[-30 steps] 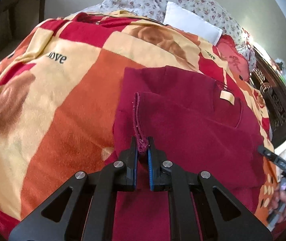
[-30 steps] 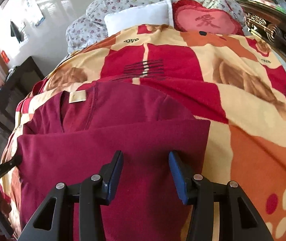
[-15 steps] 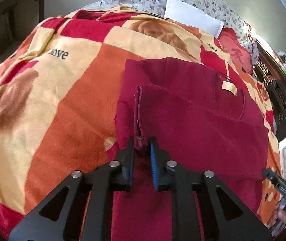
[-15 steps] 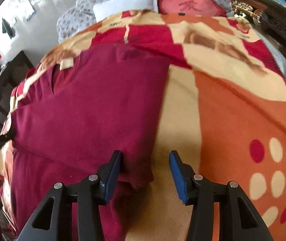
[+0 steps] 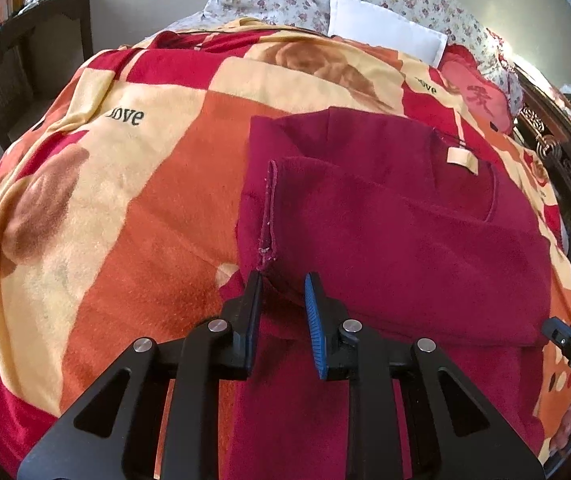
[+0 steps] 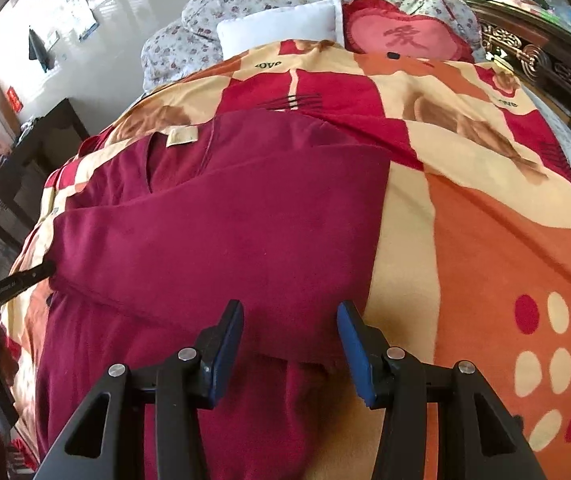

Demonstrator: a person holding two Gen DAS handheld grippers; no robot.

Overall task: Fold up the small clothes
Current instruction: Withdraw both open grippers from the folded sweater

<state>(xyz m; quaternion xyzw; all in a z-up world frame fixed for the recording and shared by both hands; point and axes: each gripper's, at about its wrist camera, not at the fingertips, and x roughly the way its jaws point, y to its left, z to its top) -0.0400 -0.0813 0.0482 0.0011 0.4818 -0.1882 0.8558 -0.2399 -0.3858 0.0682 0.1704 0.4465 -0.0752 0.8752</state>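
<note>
A maroon sweater [image 5: 405, 240] lies flat on the bed, tan neck label [image 5: 461, 160] away from me, one sleeve folded across its body. The sleeve's cuff [image 5: 267, 216] rests on the cloth just ahead of my left gripper [image 5: 283, 280]. That gripper's jaws are opening and its pads are off the cuff. In the right wrist view the same sweater [image 6: 225, 220] fills the middle. My right gripper [image 6: 290, 308] hovers open over the folded sleeve's near edge, close to the sweater's right side, with nothing pinched.
A red, orange and cream blanket [image 5: 125, 200] covers the bed. A white pillow [image 6: 281, 28], a red heart cushion [image 6: 405, 36] and floral pillows lie at the head. A dark table [image 5: 25, 52] stands left, carved dark wood [image 6: 545, 68] right.
My left gripper's jaws have parted and let go of the sleeve cuff, which now lies on the sweater. My right gripper swung out past the sweater's right edge and back, its jaws unchanged.
</note>
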